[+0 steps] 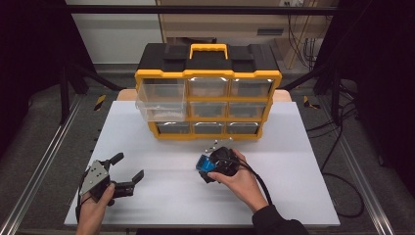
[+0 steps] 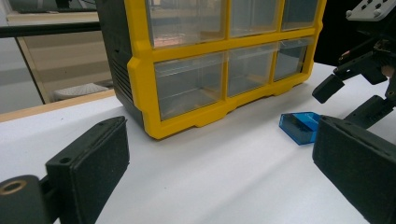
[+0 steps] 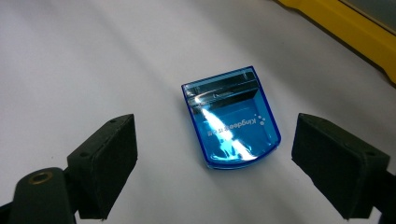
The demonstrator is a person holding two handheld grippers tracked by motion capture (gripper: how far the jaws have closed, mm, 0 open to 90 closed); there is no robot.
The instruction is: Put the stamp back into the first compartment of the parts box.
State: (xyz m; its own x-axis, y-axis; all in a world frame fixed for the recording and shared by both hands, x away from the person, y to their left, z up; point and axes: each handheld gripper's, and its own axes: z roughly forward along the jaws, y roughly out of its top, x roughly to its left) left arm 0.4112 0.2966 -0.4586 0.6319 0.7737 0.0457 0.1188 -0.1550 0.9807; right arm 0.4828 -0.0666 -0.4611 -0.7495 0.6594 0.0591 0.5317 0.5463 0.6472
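The left hand (image 1: 93, 208) enters at the near left corner of the white table (image 1: 166, 196) and holds the left gripper (image 1: 128, 170) low over the surface, jaws pointing right and slightly away. Its jaws stand wide apart with nothing between them. In the left gripper view they frame bare table, with the blue box (image 2: 299, 127) lying ahead toward the right.

The right hand (image 1: 240, 182) reaches in from the near right, forearm angled toward the table centre, and holds the right gripper (image 1: 209, 167) tilted down and to the left. Its jaws are spread wide and grip nothing. In the right gripper view the blue box lies flat on the table between the two jaws, with a clear gap on each side and no contact with either. The box is translucent, with white lettering on its lid.

Open table lies to the left of the box and between the two grippers, which are well apart.

Beyond the box, near its far side, stands the yellow and black drawer cabinet (image 1: 208, 73), facing the person. Its upper-left clear drawer (image 1: 159, 104) is pulled out past the yellow frame. The cabinet base rests just inside the far table edge.
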